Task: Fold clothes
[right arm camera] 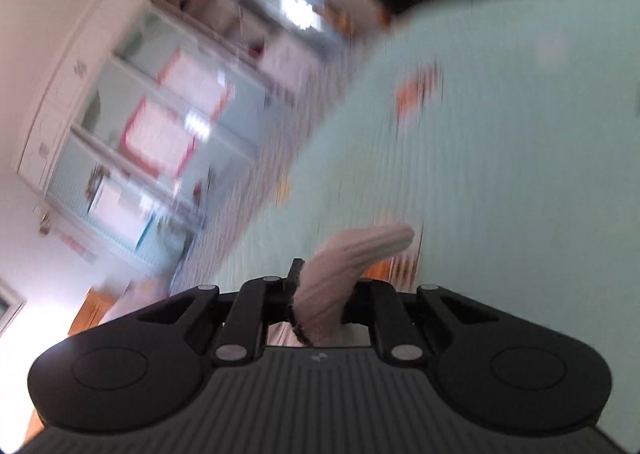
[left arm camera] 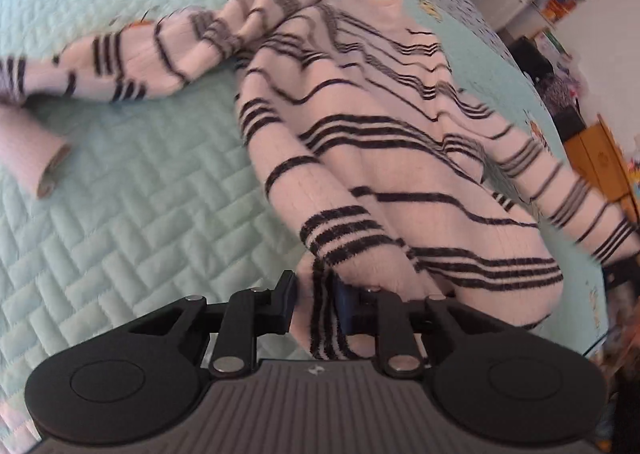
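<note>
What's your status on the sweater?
Left tool shut on striped sweater hem. Right tool shut on pink knit edge. Quilt clear ahead.

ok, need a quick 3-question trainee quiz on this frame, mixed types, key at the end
1. True or false: the left tongs grip a striped part of the sweater.
2. Multiple choice: what lies under the sweater? A) wooden floor B) mint quilted bedspread C) glass table
3. Short answer: what sits between the right tongs, and is its pattern visible?

Key:
1. True. Striped knit is pinched between the pads.
2. B
3. A pale pink ribbed piece of knit fabric, shut in the tongs. No stripes show on the part that sticks out; the view is blurred.
</note>
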`<state>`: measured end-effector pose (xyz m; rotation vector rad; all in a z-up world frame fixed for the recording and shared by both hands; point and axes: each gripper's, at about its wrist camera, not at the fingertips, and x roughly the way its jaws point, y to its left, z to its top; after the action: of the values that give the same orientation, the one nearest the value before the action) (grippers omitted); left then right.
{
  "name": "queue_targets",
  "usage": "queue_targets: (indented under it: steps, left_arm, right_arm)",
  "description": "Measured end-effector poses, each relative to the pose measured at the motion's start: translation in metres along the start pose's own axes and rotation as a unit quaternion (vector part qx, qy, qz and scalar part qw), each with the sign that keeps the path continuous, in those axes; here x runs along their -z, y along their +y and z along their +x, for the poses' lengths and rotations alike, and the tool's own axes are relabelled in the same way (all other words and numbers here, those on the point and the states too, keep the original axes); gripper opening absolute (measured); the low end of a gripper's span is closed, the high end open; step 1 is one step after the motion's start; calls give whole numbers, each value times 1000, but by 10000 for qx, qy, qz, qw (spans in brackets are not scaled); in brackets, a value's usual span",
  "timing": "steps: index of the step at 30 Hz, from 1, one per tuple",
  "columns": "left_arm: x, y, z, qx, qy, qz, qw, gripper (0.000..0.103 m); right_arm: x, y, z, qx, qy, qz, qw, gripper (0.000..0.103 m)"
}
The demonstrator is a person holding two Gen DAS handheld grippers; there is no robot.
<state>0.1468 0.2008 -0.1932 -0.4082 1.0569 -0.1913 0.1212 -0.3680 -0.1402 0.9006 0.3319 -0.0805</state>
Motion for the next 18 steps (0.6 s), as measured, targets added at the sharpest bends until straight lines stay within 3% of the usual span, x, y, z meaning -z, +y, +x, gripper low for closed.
queue_targets:
  steps: [1,2,3,4,5,6,7,10,13,15,18]
  left_arm:
    - [2,1,-1,-6,-1,-46,10000,26]
    - [4,5,-1,-6,7,-133,9999,30]
    - [6,8,-2,-6,16,-219,9998,42]
    - [8,12,-2,-5,24,-305,9995,51]
    - [11,17,-1,47,48,-417,9991,55]
    - [14,23,0,114,77,-536,9985,57]
    - [17,28,1,181,106,-654,9976,57]
    - [18,31,-1,287,103,-706,9970,61]
    - [17,24,1,310,97,-645,9974,66]
    - [17,19,3,304,96,-610,9976,66]
    - [20,13,7,293,20,-619,9976,66]
  right_arm:
    - [-27,0,-8,68,-365,-94,9993,16]
    - [-46,-4,-12,201,-524,-42,9984,27]
    - [-60,-9,-16,462,-513,136,9975,46]
    - [-58,-11,-24,459,-472,185,9977,57]
    - [-55,-12,-33,456,-432,235,9978,65]
    - [-52,-14,-41,435,-383,272,9979,67]
    - [-35,-13,-48,238,-233,195,9993,67]
    - [40,-17,-53,-503,791,283,9952,75]
    - [135,-9,-26,-733,2392,311,9677,75]
    - [183,-1,-12,-800,2949,230,9519,75]
    - [220,15,6,-1028,3333,61,9372,75]
